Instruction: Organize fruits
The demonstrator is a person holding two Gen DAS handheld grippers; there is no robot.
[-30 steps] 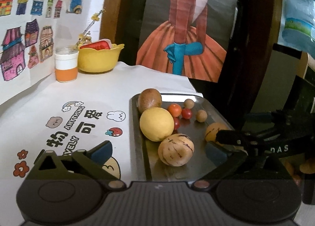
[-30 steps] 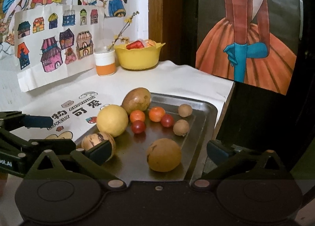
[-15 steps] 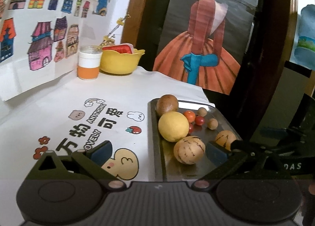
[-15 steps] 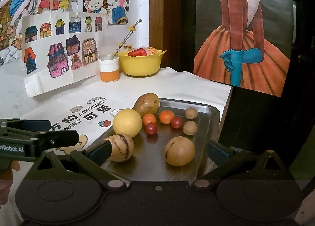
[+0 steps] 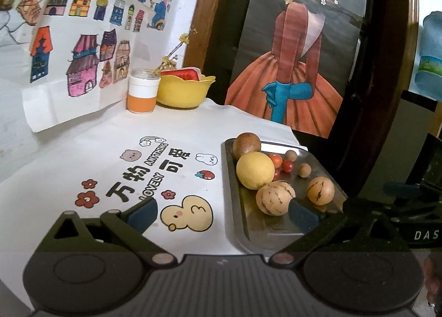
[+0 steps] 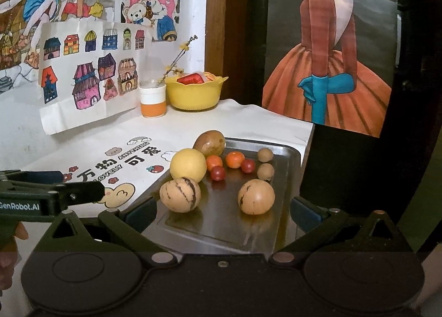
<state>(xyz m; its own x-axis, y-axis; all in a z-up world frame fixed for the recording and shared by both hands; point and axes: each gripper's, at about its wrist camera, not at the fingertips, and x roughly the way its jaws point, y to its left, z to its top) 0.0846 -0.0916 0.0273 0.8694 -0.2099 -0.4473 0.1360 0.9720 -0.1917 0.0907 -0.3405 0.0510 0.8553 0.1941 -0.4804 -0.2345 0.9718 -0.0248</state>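
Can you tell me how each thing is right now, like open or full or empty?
Left gripper: open, holding nothing.
Right gripper: open, holding nothing.
Tray: holds loose fruit.
Yellow bowl: full, red piece on top.
Jar: upright, twig sticking out.
Striped fruits: lying apart on the tray.

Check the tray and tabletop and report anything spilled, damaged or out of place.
Nothing stands out. All the fruit sits loose but inside the metal tray, with no visible spill or damage. The yellow bowl and orange-and-white cup stand upright at the back.
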